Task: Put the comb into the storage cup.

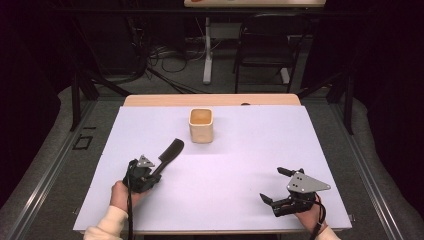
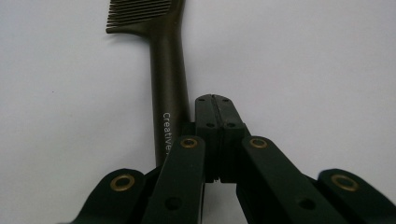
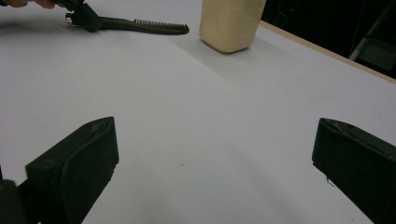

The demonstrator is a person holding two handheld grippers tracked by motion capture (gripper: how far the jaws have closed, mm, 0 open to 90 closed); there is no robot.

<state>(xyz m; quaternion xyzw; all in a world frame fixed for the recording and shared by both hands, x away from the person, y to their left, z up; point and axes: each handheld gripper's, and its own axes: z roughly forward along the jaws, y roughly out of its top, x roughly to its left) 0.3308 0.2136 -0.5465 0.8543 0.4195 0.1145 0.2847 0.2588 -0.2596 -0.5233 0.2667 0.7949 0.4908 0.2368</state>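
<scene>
A square cream cup (image 1: 201, 125) stands upright on the white tabletop (image 1: 250, 150), near its far middle. Beyond the tabletop, a black chair (image 1: 265, 47) and tangled cables (image 1: 170, 55) sit on the grey floor (image 1: 320, 80).

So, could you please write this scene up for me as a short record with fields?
Surface: white table
Comb: dark comb lying flat, teeth away from the person
Cup: beige cup upright, beyond the comb, apart from it
Left gripper: left gripper with jaws shut on each other; the comb's handle runs beside them, not between them
Right gripper: right gripper with jaws wide open, nothing between them, at the near right of the table
</scene>
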